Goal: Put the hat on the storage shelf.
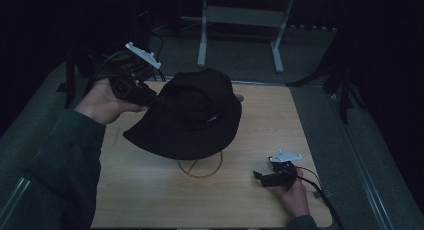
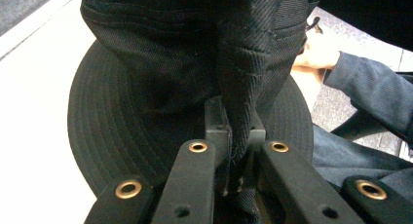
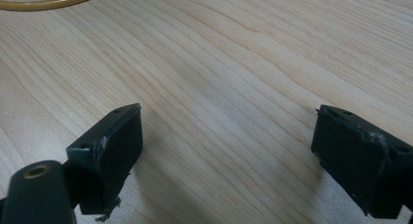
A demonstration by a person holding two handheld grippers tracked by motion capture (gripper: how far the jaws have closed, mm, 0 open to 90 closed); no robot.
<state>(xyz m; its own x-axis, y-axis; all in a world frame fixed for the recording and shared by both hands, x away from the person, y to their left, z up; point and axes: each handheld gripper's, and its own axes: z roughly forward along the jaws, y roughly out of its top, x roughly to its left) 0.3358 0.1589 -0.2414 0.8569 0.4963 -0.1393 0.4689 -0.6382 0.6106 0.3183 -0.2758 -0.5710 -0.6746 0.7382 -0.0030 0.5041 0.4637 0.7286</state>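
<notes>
My left tongs are clamped on a fold of the black bucket hat, lifted above the wooden surface by its crown side; it is light, soft and floppy, so doubled cloth grips best, while my right tongs rest wide open and empty on the surface.
</notes>
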